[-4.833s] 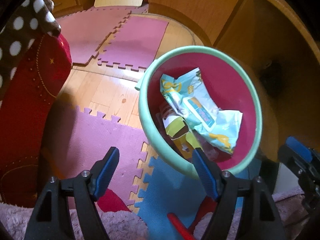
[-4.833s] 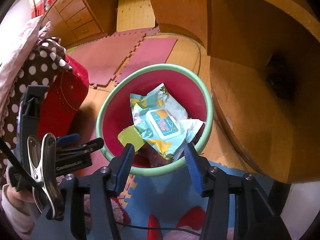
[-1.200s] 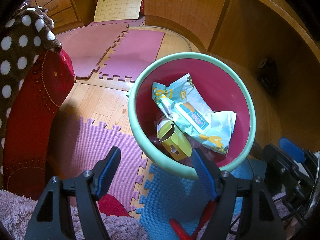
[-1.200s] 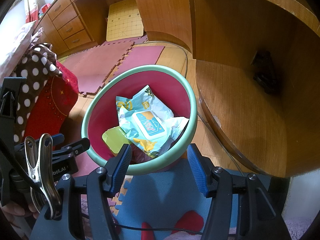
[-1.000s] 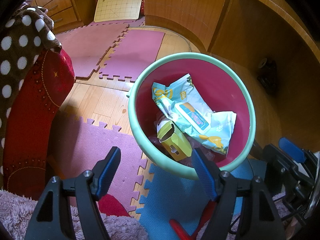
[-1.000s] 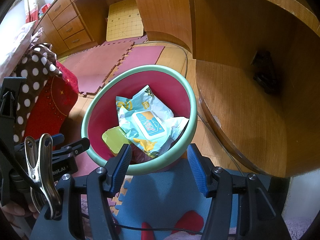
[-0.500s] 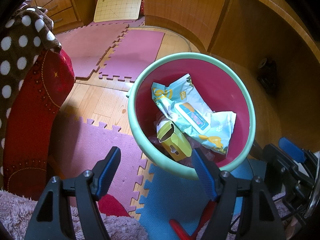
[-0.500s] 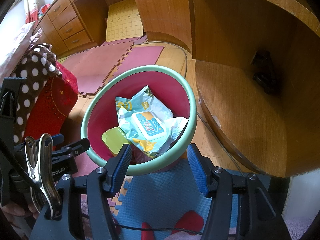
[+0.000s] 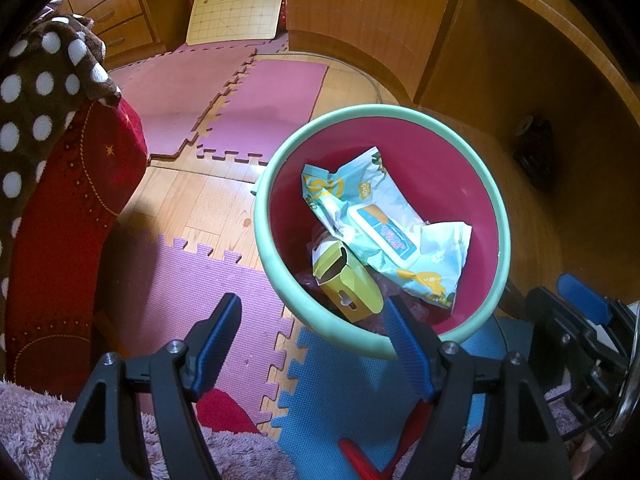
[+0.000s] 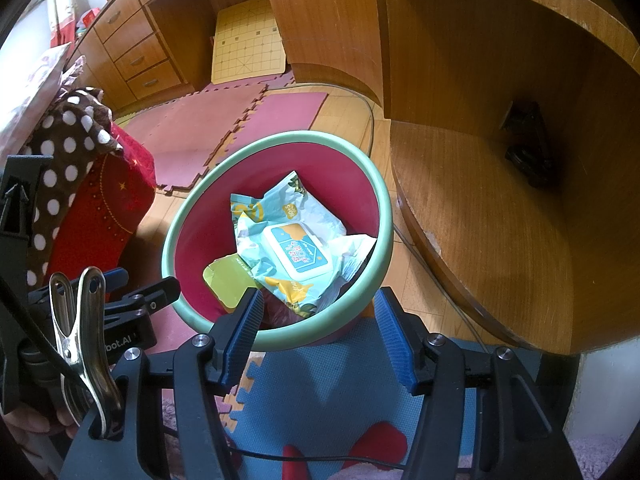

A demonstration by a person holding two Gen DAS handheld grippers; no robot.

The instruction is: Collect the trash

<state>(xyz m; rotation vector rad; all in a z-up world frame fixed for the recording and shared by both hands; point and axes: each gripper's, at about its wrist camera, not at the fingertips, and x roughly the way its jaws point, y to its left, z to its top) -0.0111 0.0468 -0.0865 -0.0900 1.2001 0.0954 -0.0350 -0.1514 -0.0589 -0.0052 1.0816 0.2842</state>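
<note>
Basically looks done, or close to it: the bin [image 9: 382, 128] with the mint-green rim and red inside sits on the floor at the edge of the blue foam mat [image 9: 348, 376], and the trash is already in it. A crumpled light-blue wet-wipe pack [image 9: 384, 228] lies on top, a yellow-green carton [image 9: 346, 280] is wedged against the near wall below it, and something reddish and crinkly shows underneath, too hidden to identify. Left gripper [image 9: 310, 342] hangs above the near-left rim with jaws spread and nothing between the pads; one blue pad overlaps the rim in view, contact not clear. Right gripper [image 10: 318, 336] hangs over the near rim too, jaws apart and empty, bin edge framed between them. Neither holds anything, so no item is in transit. What's left: I can't spot loose trash on the visible pink foam mats [image 9: 200, 92] or the bare wood floor [image 9: 200, 204]. The red cushion [image 9: 68, 220] and the dotted brown cloth [image 9: 36, 80] at left don't read as trash. Areas outside these views can't be checked, so a last sweep may remain.
</note>
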